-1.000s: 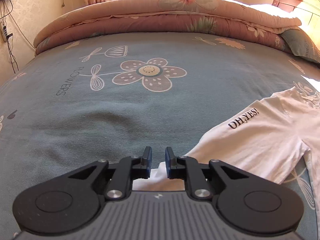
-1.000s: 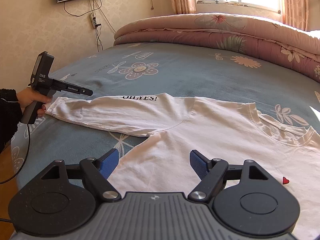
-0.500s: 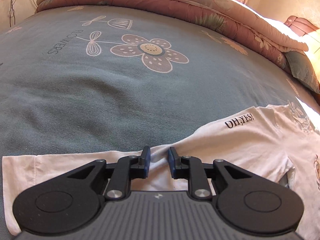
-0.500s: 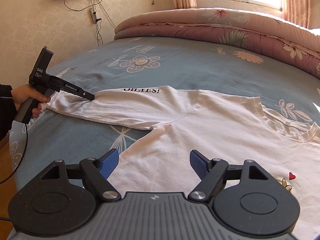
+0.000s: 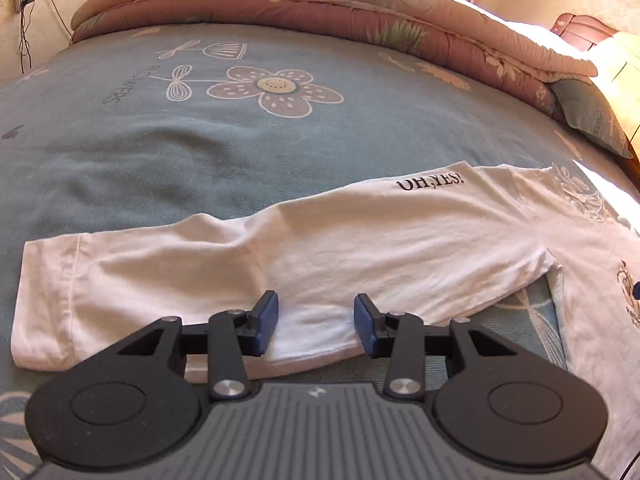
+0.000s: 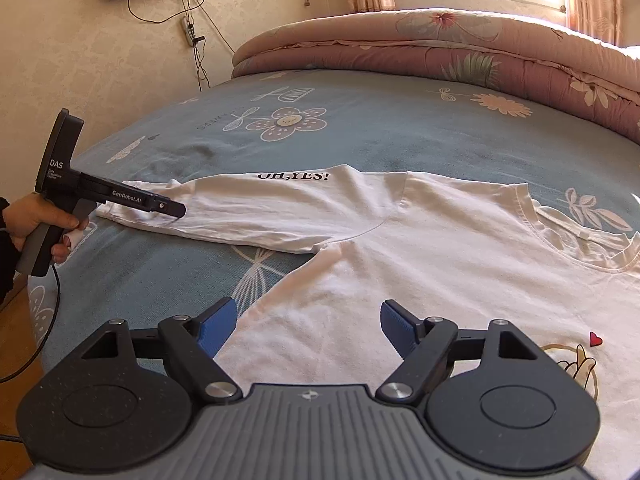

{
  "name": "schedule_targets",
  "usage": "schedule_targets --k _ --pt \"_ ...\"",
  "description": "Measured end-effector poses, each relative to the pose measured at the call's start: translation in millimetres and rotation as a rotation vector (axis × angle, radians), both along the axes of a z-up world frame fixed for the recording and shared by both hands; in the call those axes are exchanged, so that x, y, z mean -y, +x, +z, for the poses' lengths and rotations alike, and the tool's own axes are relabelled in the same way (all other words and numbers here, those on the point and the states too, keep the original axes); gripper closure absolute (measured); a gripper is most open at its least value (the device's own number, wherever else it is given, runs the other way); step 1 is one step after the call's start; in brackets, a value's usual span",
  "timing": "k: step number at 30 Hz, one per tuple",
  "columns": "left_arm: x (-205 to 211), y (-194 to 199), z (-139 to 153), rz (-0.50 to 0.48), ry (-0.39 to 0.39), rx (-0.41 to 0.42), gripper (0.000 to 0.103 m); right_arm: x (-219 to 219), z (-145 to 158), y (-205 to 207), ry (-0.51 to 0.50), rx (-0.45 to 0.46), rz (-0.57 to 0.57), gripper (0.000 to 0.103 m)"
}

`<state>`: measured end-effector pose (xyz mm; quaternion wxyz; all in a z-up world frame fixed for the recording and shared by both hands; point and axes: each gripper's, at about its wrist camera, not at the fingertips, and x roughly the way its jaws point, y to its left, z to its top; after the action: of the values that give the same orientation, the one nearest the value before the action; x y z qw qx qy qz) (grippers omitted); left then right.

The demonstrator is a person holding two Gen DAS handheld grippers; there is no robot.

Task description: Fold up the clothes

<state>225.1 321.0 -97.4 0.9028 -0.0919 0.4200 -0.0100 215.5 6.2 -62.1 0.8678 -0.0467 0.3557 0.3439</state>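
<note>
Shirt [image 6: 460, 248] lies spread face-up on the blue bedsheet [image 5: 168, 160], its sleeve [image 5: 248, 264] stretched sideways ready for folding, the left gripper [image 5: 316, 322] having just been opening over it, nothing pinched, the right gripper [image 6: 306, 326] spread wide over the body

T-shirt [image 6: 420, 248] flat on bed [image 6: 400, 140]

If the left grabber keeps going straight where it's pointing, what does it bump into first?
Most likely the white sleeve spread flat on the bed: the left gripper, jaws just opened with nothing gripped, tilts down at it.
</note>
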Motion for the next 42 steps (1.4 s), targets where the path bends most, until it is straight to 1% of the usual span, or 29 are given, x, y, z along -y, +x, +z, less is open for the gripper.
schedule_targets --k 1,2,4,7,9,11,14,17,19,20,22,26,28,30,31,33,36,38,42 --pt "0 -9 0 -0.004 -0.026 0.006 0.058 -1 0 -2 -0.005 0.006 0.007 0.020" --pt "0 -10 2 -0.020 -0.045 -0.020 0.055 -3 0 -3 -0.010 0.011 0.015 0.020" --pt "-6 -5 10 -0.015 -0.096 -0.040 0.055 -4 1 -4 -0.019 0.013 0.025 0.020" --pt "-20 15 20 0.030 -0.159 0.061 0.054 -5 2 -3 -0.012 0.013 0.007 0.020" --pt "-30 39 18 0.082 -0.219 0.097 0.054 -4 4 -3 0.004 0.005 -0.006 0.020" --pt "-34 55 11 0.098 -0.269 0.116 0.054 -4 6 -3 -0.003 0.010 -0.007 0.020" --pt "-35 64 -5 0.120 -0.330 0.062 0.054 -4 8 -5 -0.030 0.029 0.000 0.020" --pt "-28 50 -13 0.082 -0.328 0.028 0.054 -1 6 -3 -0.034 0.024 -0.002 0.019" --pt "-32 45 -7 0.078 -0.364 -0.009 0.054 2 2 0 -0.025 0.006 -0.011 0.018" --pt "-34 45 -3 0.075 -0.361 -0.006 0.054 3 0 1 -0.020 -0.004 -0.015 0.018" --pt "-37 49 7 0.090 -0.325 0.051 0.053 4 -3 4 -0.013 -0.016 -0.024 0.018" --pt "-49 72 6 0.142 -0.396 0.122 0.049 3 -3 5 0.000 -0.021 -0.036 0.018" --pt "-47 81 -2 0.146 -0.424 0.087 0.049 2 -2 3 -0.008 -0.012 -0.030 0.018" --pt "-38 80 -11 0.115 -0.420 0.022 0.049 1 -1 2 -0.022 -0.001 -0.020 0.018" --pt "-32 76 -12 0.092 -0.389 0.027 0.049 2 -2 1 -0.025 0.003 -0.020 0.018" --pt "-29 70 -10 0.074 -0.367 0.024 0.049 4 -3 2 -0.023 -0.001 -0.022 0.017" --pt "-35 67 -2 0.106 -0.363 0.034 0.048 7 -6 5 -0.011 -0.022 -0.039 0.017" --pt "-37 66 2 0.101 -0.350 0.040 0.048 8 -7 5 -0.002 -0.029 -0.048 0.017" --pt "-40 69 -9 0.103 -0.391 -0.001 0.046 8 -7 2 -0.022 -0.013 -0.045 0.017"
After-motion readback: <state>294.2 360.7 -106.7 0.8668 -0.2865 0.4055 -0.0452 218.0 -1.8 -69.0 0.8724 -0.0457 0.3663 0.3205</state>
